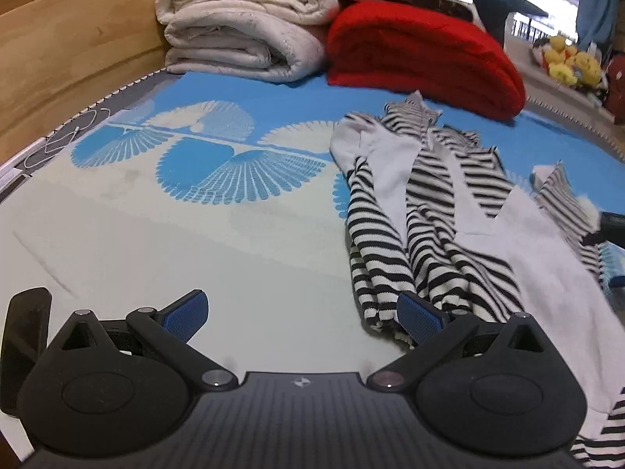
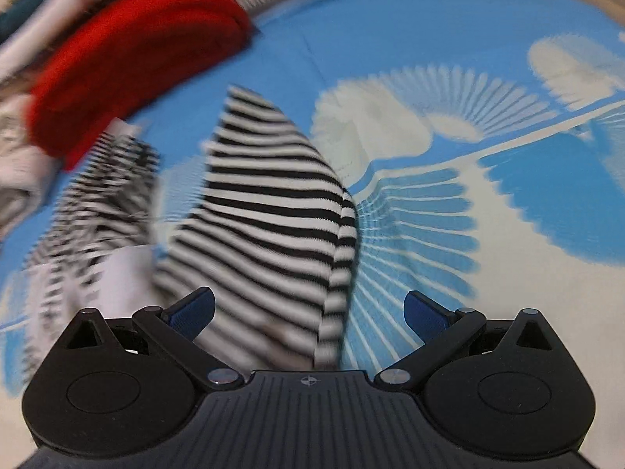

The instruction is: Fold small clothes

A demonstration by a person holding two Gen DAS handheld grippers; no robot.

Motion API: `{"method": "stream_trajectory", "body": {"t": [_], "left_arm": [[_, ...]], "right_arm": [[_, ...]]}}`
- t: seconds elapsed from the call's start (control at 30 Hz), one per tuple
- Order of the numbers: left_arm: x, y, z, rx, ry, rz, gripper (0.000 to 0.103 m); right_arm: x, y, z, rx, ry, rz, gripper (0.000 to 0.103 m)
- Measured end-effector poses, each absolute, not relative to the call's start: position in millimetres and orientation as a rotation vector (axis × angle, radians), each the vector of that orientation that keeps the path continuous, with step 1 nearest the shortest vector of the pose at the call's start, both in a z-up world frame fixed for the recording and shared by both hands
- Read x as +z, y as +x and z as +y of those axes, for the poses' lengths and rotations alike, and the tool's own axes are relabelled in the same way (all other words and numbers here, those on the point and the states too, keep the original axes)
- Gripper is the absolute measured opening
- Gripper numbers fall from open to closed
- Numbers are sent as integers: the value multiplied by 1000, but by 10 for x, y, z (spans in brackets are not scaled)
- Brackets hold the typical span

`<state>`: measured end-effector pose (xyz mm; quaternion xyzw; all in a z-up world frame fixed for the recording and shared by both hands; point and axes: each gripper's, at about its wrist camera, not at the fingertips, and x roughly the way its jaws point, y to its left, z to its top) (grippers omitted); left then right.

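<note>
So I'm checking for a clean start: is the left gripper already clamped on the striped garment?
No, the left gripper has its jaws wide apart, with only one jaw at the striped garment's hem.

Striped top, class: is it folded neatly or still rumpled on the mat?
Rumpled. The striped top lies bunched in loose ridges on the mat, its pale inner side showing, with no flat, squared fold.

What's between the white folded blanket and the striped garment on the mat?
Only bare blue-and-white patterned mat lies between the white folded blanket and the striped garment, seen in the left wrist view.
</note>
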<state>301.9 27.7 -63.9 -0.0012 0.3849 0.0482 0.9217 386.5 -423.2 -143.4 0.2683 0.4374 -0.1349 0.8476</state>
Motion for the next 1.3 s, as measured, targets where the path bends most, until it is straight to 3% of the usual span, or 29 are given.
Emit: {"method": "stream_trajectory", "body": {"t": [0.07,0.1,0.13,0.17,0.3,0.43,0.6,0.67,0.7,0.73,1.0,1.3], "left_arm": [[-690,3050,217,94,13,817,103],[-711,3069,188,88,14,830,103],[-722,3074,160,79,14,834,103],[-730,3065,128,70,19,834,103],[-754,3027,4,70,88,813,103],[-758,3013,17,76,85,809,103],[-772,3042,45,77,70,825,103],[-773,3046,34,76,66,827,103],[-773,3043,29,72,66,825,103],[-771,3041,20,69,68,823,103],[-793,3060,-40,31,52,845,103],[-949,3260,-206,-133,-123,952,103]], "right_arm": [[-1564,4070,-4157,-333,538,916,97],[-1537,4105,-4073,-324,485,871,48],[-1517,4169,-3993,-264,429,883,12],[-1504,4202,-3937,-218,399,908,4],[-1229,4091,-4110,-293,270,838,4],[-919,3705,-4966,-634,305,747,4],[-946,3288,-5618,-861,324,704,6],[-1073,3286,-5596,-887,268,735,23],[-1155,3283,-5604,-865,269,780,54],[-1202,3260,-5554,-846,271,821,72],[-977,2363,-4329,-456,284,794,80],[-1214,1469,-3338,-252,366,844,81]]}}
